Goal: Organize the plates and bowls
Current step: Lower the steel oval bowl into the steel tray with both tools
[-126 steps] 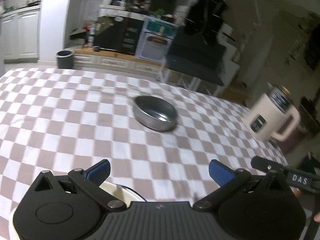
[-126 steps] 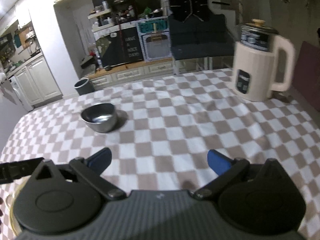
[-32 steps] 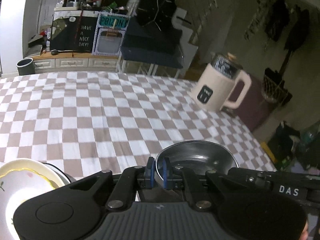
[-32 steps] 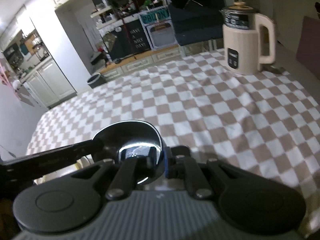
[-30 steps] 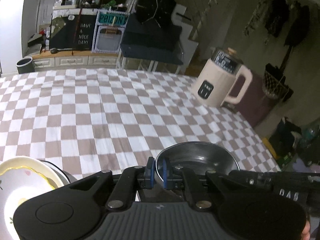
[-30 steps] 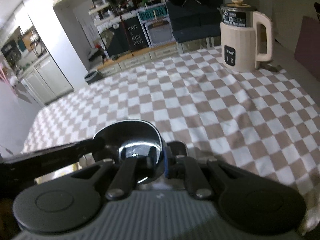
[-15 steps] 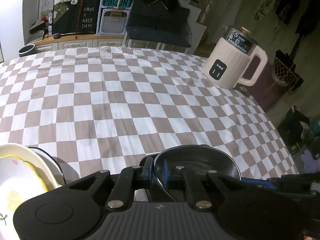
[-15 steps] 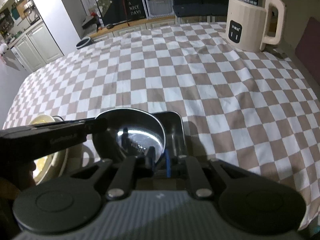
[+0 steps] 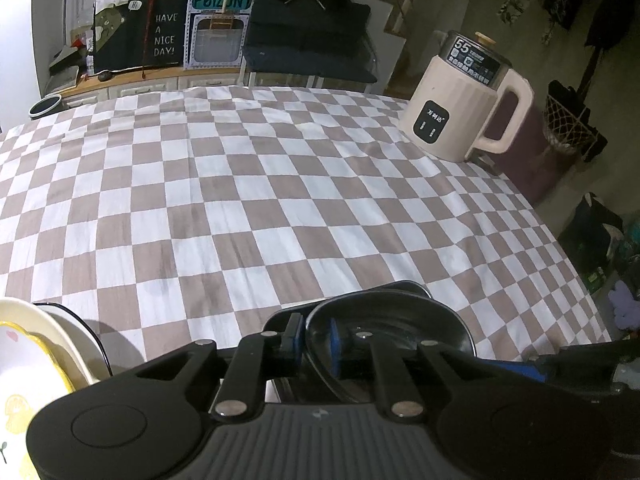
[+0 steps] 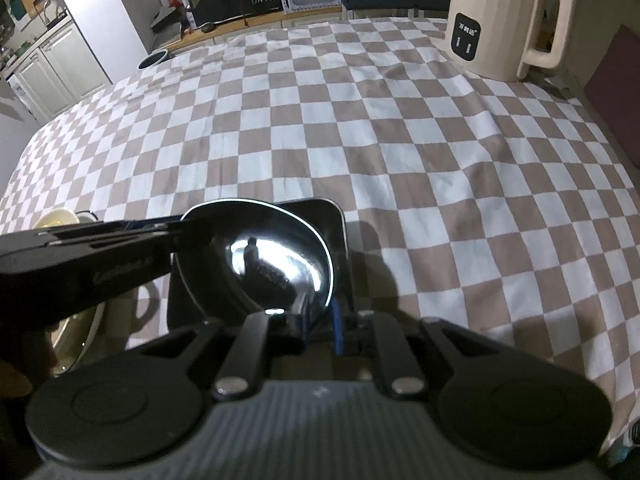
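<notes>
A shiny steel bowl (image 9: 392, 320) (image 10: 260, 256) sits low over a rectangular steel tray (image 10: 338, 232) at the near edge of the checked table. My left gripper (image 9: 314, 338) straddles the bowl's left rim and my right gripper (image 10: 320, 320) straddles its near right rim. Both sets of jaws are opening. The thin rim stands between the pads with a small gap showing. The left gripper's fingers (image 10: 188, 236) reach in from the left in the right wrist view.
A stack of cream plates and bowls (image 9: 28, 368) (image 10: 60, 216) sits just left of the tray. A cream electric kettle (image 9: 460, 100) (image 10: 496, 24) stands at the far right corner. The table's right edge (image 9: 580, 280) drops off to clutter on the floor.
Both grippers have come down with the steel bowl and set it in the rectangular tray. Their pads, tight on the rim a second ago, now stand slightly apart.
</notes>
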A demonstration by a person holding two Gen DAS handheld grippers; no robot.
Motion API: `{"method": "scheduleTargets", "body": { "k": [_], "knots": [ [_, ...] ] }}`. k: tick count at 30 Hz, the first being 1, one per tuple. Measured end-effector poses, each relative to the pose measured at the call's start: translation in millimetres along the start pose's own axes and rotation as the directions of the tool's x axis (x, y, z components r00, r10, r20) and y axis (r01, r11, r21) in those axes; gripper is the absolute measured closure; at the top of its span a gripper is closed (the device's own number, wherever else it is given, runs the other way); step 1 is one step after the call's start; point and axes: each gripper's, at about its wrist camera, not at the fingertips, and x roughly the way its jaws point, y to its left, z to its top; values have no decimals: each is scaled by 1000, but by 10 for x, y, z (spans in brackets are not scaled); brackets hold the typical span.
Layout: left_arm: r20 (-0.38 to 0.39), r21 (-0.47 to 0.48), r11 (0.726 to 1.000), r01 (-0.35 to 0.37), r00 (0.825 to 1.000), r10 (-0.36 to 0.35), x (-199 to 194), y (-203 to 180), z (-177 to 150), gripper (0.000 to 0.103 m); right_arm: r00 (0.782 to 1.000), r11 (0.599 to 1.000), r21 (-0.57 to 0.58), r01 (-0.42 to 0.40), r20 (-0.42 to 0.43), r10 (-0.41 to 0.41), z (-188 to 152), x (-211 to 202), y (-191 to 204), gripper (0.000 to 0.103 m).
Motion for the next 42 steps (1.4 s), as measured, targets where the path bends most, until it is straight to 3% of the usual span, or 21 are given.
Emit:
{"method": "scheduleTargets", "body": {
  "k": [9, 15, 18, 21, 22, 26, 33, 42],
  "knots": [
    [8, 4, 1000, 1, 1000, -1, 11, 3, 6, 84, 999, 999, -24, -39, -22, 38, -22, 43, 26, 73],
    [14, 4, 1000, -3, 1000, 3, -6, 35, 26, 79, 998, 998, -31, -56, -36, 55, -38, 67, 49, 72],
    [37, -3, 1000, 10, 999, -10, -59, 50, 50, 68, 996, 996, -33, -78, -40, 76, -52, 53, 49, 72],
    [57, -10, 1000, 19, 998, -19, -125, 72, 80, 65, 996, 996, -25, -91, -21, 90, -39, -18, 41, 72],
    [56, -13, 1000, 20, 998, -19, -139, 84, 86, 65, 995, 995, -3, -98, 27, 98, 6, -107, -24, 72],
    [24, -20, 1000, 11, 1000, -10, -164, 142, 75, 65, 993, 996, 42, -83, 83, 79, 75, -157, -153, 71],
    [-21, 15, 1000, -2, 1000, 2, -182, 228, -24, 65, 994, 998, 62, -30, 106, 23, 245, -44, -311, 71],
    [-57, 48, 997, -59, 996, 62, -17, 270, -33, 66, 999, 999, -50, 13, -36, -15, 206, 214, -177, 71]
  ]
}}
